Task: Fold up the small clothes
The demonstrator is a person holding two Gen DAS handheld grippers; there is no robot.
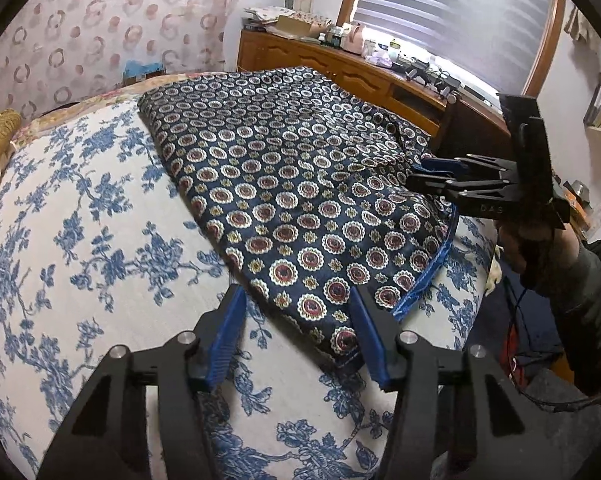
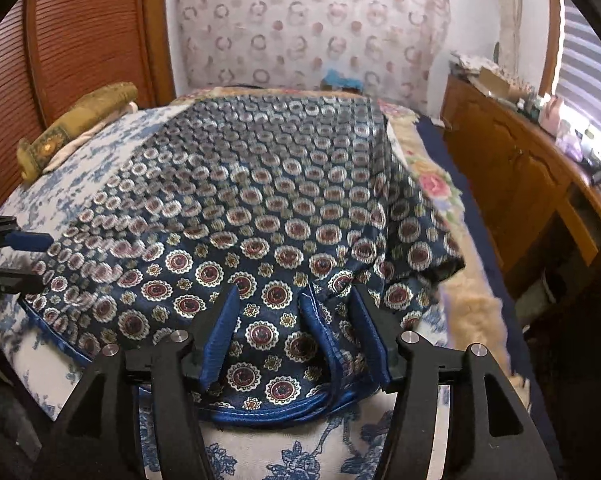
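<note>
the navy medallion-print garment (image 1: pixel 300 184) lies spread across the middle of the left wrist view, on a white bedspread with blue floral print (image 1: pixel 80 220), its blue-trimmed hem (image 1: pixel 428 276) running down the right of the cloth toward the lower centre. the left gripper (image 1: pixel 298 312) sits at the bottom centre of that view with its blue-padded fingers (image 1: pixel 228 328) spread apart, the near corner of the garment lying between them, and nothing pinched. at the right edge of the same view the right gripper (image 1: pixel 432 174) reaches in from the side, low over the garment's far right part; from here you cannot tell how wide it stands. in the right wrist view the garment (image 2: pixel 260 200) fills the centre, draped over the bed's edge at right, and the right gripper (image 2: pixel 296 312) is at the bottom centre with its fingers apart, a raised fold of the blue hem (image 2: pixel 316 320) standing between them, close to the right pad but not clamped. the left gripper (image 2: pixel 20 248) shows at the left edge of this view, by the garment's side. a wooden dresser (image 1: pixel 340 68) with clutter stands under a window with blinds (image 1: pixel 460 12) in the upper right of the left wrist view, a gold bolster (image 2: pixel 76 120) lies at upper left of the right wrist view, and a curtain with ring print (image 2: pixel 300 28) hangs behind.
</note>
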